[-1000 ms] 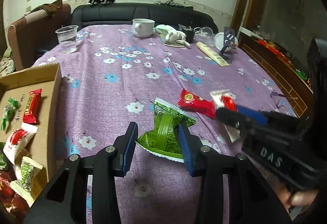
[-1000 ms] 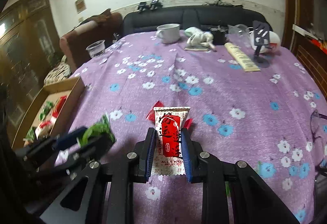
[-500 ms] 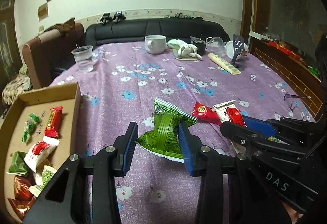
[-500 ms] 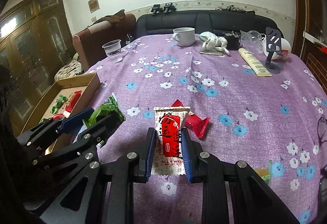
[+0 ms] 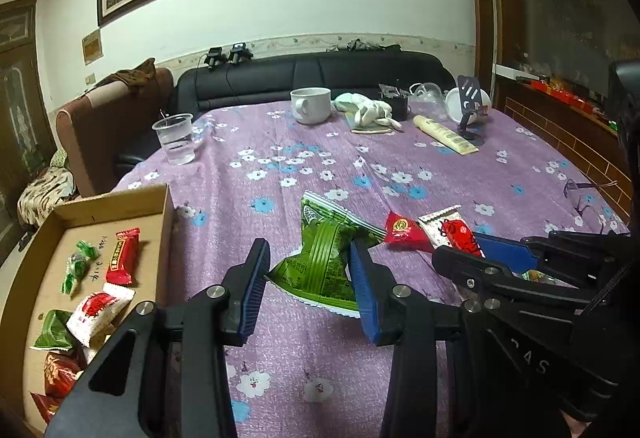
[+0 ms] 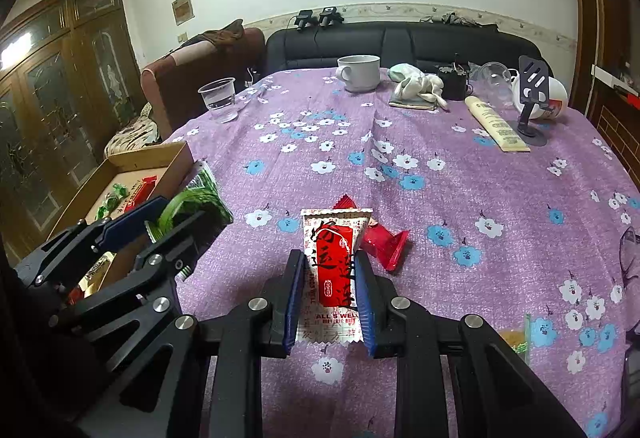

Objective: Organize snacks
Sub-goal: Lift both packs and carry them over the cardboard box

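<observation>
My left gripper [image 5: 308, 258] is shut on a green snack packet [image 5: 324, 262] and holds it above the purple flowered tablecloth [image 5: 400, 158]. My right gripper [image 6: 329, 270] is shut on a white and red snack packet [image 6: 334, 266], also held above the cloth. A red snack packet [image 6: 382, 240] lies on the cloth just beyond it; it also shows in the left wrist view [image 5: 404, 232]. A cardboard box [image 5: 120, 202] with several snacks stands at the left, and shows in the right wrist view [image 6: 160, 156]. The left gripper appears in the right wrist view [image 6: 172, 216].
A plastic cup of water [image 5: 176, 138], a white mug [image 5: 311, 105], a white cloth [image 5: 368, 110], a cream tube [image 5: 446, 134] and a phone stand [image 5: 470, 110] sit at the far end. Glasses [image 5: 584, 194] lie at the right edge. A black sofa [image 5: 320, 78] is behind.
Both grippers have lifted with their packets still held, so the views show more of the room. The red packet stays on the cloth.
</observation>
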Demonstrator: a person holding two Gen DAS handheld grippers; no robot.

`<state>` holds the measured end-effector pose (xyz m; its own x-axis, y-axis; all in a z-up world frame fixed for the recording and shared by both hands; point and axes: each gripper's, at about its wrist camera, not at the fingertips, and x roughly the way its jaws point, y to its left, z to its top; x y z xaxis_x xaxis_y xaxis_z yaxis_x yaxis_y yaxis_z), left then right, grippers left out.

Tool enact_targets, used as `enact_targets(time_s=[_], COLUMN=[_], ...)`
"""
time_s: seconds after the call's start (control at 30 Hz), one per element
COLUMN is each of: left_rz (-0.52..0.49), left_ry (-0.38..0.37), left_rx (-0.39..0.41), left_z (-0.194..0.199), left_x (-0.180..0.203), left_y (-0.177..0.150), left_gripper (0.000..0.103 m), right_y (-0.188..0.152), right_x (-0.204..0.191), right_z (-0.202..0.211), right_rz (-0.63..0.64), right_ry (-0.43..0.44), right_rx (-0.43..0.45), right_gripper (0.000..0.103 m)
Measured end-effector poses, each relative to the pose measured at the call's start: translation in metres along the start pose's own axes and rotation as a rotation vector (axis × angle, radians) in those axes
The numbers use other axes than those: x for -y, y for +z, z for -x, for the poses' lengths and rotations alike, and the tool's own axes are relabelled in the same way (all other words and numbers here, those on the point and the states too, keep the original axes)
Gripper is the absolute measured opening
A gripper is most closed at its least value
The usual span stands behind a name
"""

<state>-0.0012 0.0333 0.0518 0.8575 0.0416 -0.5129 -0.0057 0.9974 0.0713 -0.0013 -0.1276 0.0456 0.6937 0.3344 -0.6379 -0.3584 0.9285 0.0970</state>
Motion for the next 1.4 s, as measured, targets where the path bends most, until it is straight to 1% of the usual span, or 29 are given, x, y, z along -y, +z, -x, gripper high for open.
enact_targets(time_s=[0.63,1.03,1.27,1.4], left_rz=[-0.020,-0.025,-0.021,0.000], left_ry=[0.046,0.063,0.070,0.070], left_rx=[0.038,0.058,0.070,0.095], left_z=[0.007,0.010,0.012,0.017], left_x=[0.003,0.003,0.003,-0.001], left_y=[0.000,0.002,0.002,0.003], left_gripper=[0.039,0.039,0.039,0.039], right_y=[0.001,0.001,0.002,0.002], right_x=[-0.004,-0.005,-0.006,-0.007], right_z=[0.004,0.005,0.006,0.008], right_rz=[0.026,0.029,0.034,0.038], right_ry=[-0.007,-0.008,-0.009,-0.014], right_rx=[0.029,0.034,0.039,0.053], right_gripper=[0.025,0.025,0.025,0.025])
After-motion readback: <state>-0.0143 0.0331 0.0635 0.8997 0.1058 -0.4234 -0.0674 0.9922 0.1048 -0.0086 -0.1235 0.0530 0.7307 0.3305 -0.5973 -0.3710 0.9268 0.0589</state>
